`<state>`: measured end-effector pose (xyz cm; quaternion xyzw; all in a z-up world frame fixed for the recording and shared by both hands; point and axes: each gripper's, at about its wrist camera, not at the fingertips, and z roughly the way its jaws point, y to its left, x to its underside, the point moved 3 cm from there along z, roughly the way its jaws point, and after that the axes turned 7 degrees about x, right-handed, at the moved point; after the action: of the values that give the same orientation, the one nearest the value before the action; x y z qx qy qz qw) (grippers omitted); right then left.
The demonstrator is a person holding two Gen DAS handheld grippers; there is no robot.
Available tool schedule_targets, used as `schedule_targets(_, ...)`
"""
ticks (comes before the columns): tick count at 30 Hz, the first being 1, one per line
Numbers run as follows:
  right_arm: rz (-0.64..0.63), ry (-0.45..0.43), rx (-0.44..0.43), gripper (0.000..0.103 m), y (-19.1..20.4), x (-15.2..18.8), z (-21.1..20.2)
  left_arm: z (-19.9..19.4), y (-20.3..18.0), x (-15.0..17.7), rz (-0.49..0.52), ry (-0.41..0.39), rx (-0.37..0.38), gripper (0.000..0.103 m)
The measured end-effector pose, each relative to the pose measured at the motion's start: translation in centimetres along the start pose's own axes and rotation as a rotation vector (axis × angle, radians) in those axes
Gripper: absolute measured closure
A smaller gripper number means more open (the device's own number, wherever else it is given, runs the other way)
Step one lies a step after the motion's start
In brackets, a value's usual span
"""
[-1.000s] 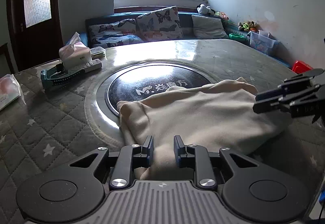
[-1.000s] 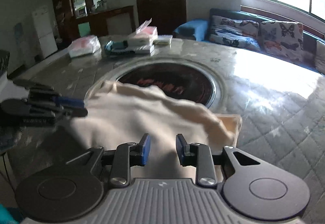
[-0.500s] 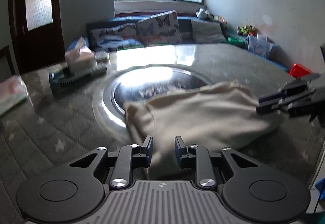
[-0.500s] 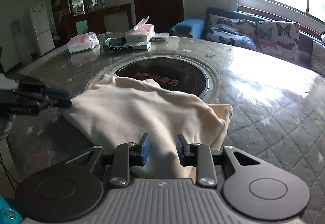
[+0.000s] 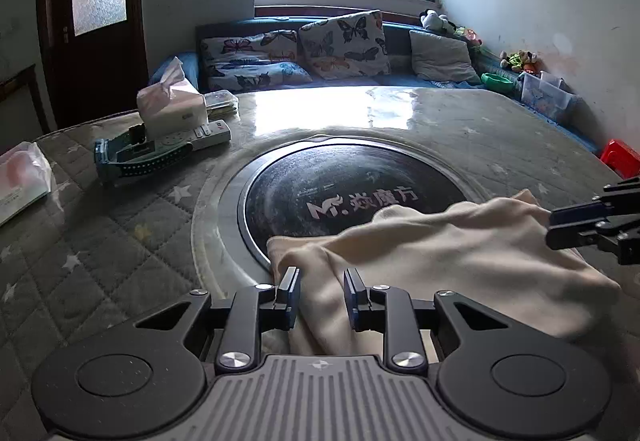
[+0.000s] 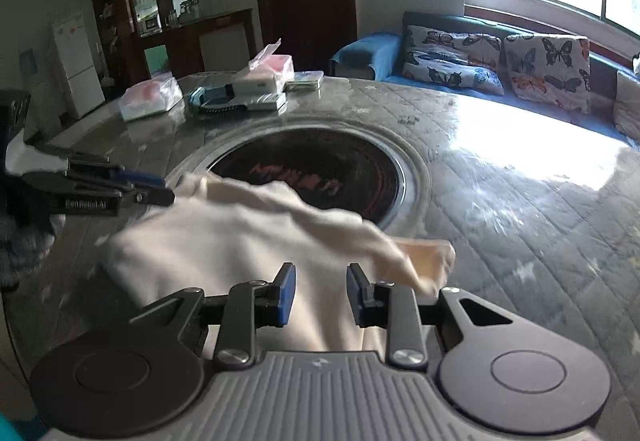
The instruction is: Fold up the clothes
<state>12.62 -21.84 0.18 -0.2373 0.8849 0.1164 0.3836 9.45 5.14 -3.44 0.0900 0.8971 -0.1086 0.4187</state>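
Note:
A cream garment (image 5: 448, 253) lies bunched on the round table, partly over the black centre disc (image 5: 340, 193). It also shows in the right wrist view (image 6: 248, 233). My left gripper (image 5: 322, 297) has a gap between its fingers, with a fold of the cloth running between them; whether it pinches the cloth is unclear. My right gripper (image 6: 320, 295) stands the same way over the cloth's other end. Each gripper shows at the edge of the other's view, the right one (image 5: 592, 225) and the left one (image 6: 120, 189).
The table has a quilted grey cover (image 5: 100, 241). A tissue box (image 5: 172, 109), a power strip (image 5: 200, 133), a blue-black tool (image 5: 136, 161) and a plastic packet (image 5: 20, 181) sit at its far left. A sofa with butterfly cushions (image 5: 344, 45) stands behind.
The garment has been drawn toward the table's near edge and bunched more, now uncovering most of the black disc. Both grippers have shifted with it.

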Motion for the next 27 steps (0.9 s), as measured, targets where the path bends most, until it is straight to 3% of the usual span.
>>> schedule_targets(11,0.029,0.046,0.034,0.078,-0.3,-2.1,6.2,3.2,-1.2,-2.1,0.044,0.016,0.028,0.077)
schedule_targets(23,-0.011,0.025,0.013,0.076,-0.1,-2.6,4.9,7.2,-2.4,-3.2,0.082,0.065,0.043,0.076)
schedule_targets(27,-0.071,0.013,-0.053,0.076,2.0,-2.2,3.2,7.1,-2.5,-3.2,0.092,0.067,0.036,0.076)
